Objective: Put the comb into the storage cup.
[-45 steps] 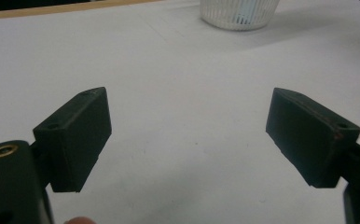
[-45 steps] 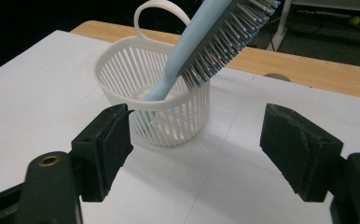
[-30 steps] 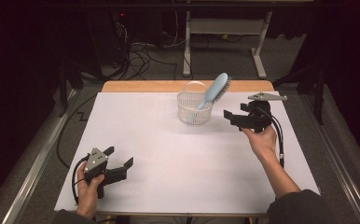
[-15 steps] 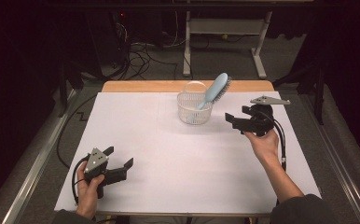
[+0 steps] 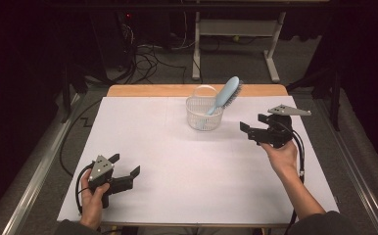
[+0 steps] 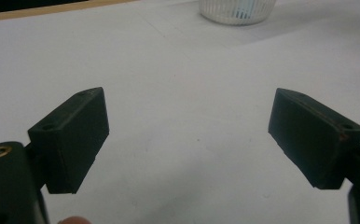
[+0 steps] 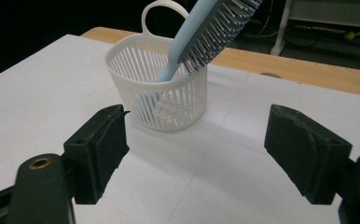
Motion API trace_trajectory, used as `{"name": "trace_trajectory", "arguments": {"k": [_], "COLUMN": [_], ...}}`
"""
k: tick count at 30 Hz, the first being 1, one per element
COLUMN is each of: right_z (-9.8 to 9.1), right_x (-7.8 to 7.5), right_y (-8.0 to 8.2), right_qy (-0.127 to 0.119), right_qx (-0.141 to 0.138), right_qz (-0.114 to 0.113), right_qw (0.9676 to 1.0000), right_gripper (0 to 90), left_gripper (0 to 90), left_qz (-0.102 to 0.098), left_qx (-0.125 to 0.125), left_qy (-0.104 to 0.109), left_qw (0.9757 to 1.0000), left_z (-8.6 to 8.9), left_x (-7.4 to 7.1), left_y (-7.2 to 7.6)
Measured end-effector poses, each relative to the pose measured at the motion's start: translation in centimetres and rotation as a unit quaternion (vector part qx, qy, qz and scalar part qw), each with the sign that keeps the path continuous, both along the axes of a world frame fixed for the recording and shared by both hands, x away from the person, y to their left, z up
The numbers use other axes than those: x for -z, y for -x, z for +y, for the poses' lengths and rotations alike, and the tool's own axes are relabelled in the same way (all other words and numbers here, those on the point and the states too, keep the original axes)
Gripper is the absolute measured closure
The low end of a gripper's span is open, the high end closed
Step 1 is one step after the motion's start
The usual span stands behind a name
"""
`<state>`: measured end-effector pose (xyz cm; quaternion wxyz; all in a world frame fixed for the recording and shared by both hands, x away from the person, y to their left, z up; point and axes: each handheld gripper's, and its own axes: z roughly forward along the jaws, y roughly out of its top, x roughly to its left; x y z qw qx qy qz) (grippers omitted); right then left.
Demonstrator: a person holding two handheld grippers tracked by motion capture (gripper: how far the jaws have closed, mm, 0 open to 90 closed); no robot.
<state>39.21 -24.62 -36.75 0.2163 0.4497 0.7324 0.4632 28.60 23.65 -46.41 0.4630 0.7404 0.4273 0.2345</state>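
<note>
A white slatted plastic basket (image 5: 204, 120) stands at the back middle of the table. A light blue hairbrush (image 5: 226, 94) leans in it, handle down and bristle head sticking out to the upper right. My right gripper (image 5: 252, 122) hovers just right of the basket and points at it. Its jaws have just been opening, and nothing is between them. In the right gripper view the basket (image 7: 169, 98) and brush (image 7: 206, 32) sit beyond the wide gap of the right gripper (image 7: 197, 140). My left gripper (image 5: 126, 164) rests open and empty at the near left (image 6: 187, 135).
A white sheet (image 5: 177, 156) covers the table, with a wooden strip (image 5: 153, 90) along the far edge. Behind the table the floor holds cables (image 5: 143, 58) and a metal stand's legs (image 5: 275, 49). The basket's base (image 6: 238, 9) shows far ahead in the left gripper view.
The right gripper has drifted slightly toward the near right, away from the basket. The left gripper, basket and brush have stayed where they were.
</note>
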Motion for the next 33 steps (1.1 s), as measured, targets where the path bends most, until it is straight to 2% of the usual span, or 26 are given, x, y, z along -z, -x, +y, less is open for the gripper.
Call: {"name": "trace_trajectory", "arguments": {"k": [9,22,33], "right_z": [-0.7,-0.9,-1.3], "right_x": [0.2,0.1,0.2], "right_y": [0.8,2.3,2.8], "right_qy": [-0.003,0.0,0.001], "right_qx": [0.003,-0.001,0.003], "right_qz": [-0.001,-0.024,-0.029], "right_qw": [1.0,0.9997,0.9996], "right_gripper": [21.5,21.5,21.1], "left_gripper": [12.7,11.9,11.7], "left_qz": [0.002,0.002,0.003], "left_qx": [0.004,0.005,0.003], "left_qy": [-0.001,0.003,0.002], "left_qw": [1.0,1.0,1.0], "left_z": [0.0,0.0,0.1], "left_x": [0.0,0.0,0.0], "left_y": [-0.1,-0.1,0.1]}}
